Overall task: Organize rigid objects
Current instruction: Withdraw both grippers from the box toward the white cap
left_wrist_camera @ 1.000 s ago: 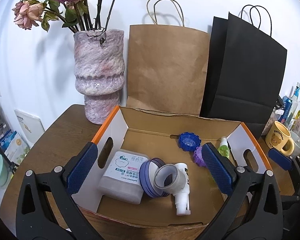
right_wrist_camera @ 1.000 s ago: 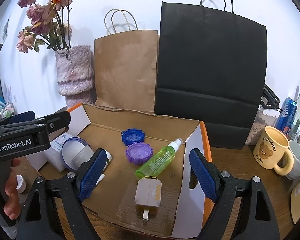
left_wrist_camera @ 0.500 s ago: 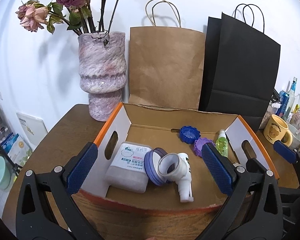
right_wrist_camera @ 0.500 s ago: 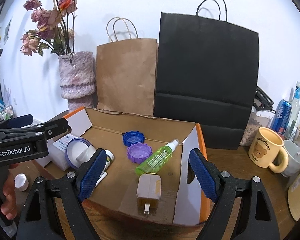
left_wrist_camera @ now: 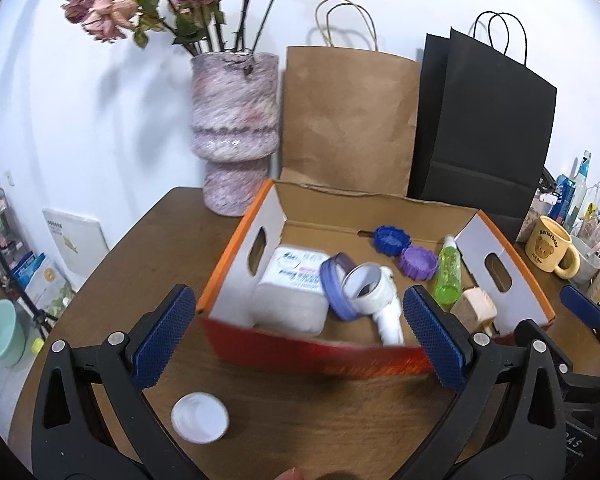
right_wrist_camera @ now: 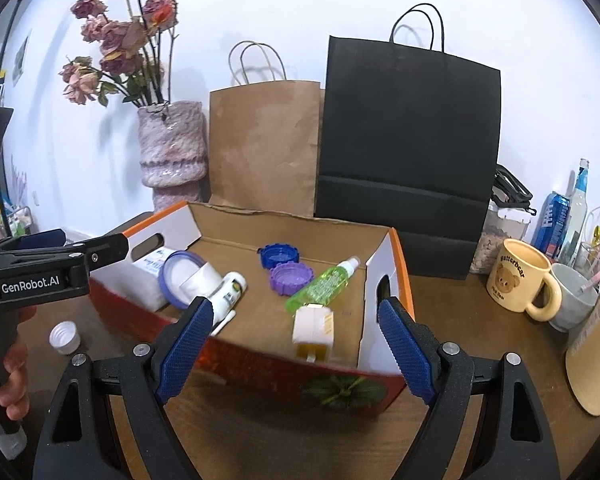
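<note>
white bottle cap (left_wrist_camera: 199,417) lies alone on the surface (left_wrist_camera: 140,264) before the cardboard box (left_wrist_camera: 300,354), judged light, stiff, best pinched across its rim; left hand-held gripper (left_wrist_camera: 298,338) and right hand-held gripper (right_wrist_camera: 294,350) both gape wide, empty.

Looks like a lived-in home, a living or dining corner, not a lab. Round brown wooden table (left_wrist_camera: 148,248) pushed against a plain white wall (right_wrist_camera: 260,4). Pink ceramic vase (left_wrist_camera: 235,128) with dried roses (left_wrist_camera: 104,16) on it, brown paper shopping bag (right_wrist_camera: 264,148) and black paper shopping bag (right_wrist_camera: 408,136) leaning on the wall. Right edge is everyday clutter: yellow bear mug (right_wrist_camera: 518,282), grey cup (right_wrist_camera: 572,298), blue drink can (right_wrist_camera: 554,220), bottle (right_wrist_camera: 580,200). Left of the table, a mint-green bowl (left_wrist_camera: 0,334) and packets on a wire rack (left_wrist_camera: 4,240).
</note>
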The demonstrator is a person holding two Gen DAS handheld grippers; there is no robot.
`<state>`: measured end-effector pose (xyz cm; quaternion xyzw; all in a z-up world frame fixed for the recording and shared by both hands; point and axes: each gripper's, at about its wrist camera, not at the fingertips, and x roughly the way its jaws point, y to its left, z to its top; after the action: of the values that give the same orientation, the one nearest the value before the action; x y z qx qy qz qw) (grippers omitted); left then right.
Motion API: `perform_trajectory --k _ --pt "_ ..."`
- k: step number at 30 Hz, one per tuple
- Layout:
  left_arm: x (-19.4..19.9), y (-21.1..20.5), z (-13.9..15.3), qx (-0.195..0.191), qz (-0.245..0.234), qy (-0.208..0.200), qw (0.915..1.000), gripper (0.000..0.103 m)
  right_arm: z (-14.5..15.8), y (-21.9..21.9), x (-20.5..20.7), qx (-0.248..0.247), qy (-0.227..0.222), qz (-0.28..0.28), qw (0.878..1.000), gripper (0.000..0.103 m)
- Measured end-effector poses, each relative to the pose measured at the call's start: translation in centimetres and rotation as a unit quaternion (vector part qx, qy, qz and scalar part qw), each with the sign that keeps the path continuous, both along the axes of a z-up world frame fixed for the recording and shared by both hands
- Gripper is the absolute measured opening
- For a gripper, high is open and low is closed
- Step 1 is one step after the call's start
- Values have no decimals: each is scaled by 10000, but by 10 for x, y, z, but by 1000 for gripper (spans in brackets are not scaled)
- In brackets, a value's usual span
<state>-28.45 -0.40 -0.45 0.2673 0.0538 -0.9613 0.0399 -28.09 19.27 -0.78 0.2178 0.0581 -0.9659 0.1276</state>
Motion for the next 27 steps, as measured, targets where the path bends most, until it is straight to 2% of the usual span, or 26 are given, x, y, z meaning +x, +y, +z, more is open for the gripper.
perform_trajectory --k 7,17,27 --pt "27 -12 -4 -80 77 -82 9999 103 -1 -9 27 -4 -63 41 10000 89" --pt "65 -20 -8 -133 -56 -285 9995 103 -4 -24 61 -45 -195 144 9997 89" --pt "103 -30 -16 -269 -70 -369 9989 103 -11 -50 91 113 -413 396 9983 89"
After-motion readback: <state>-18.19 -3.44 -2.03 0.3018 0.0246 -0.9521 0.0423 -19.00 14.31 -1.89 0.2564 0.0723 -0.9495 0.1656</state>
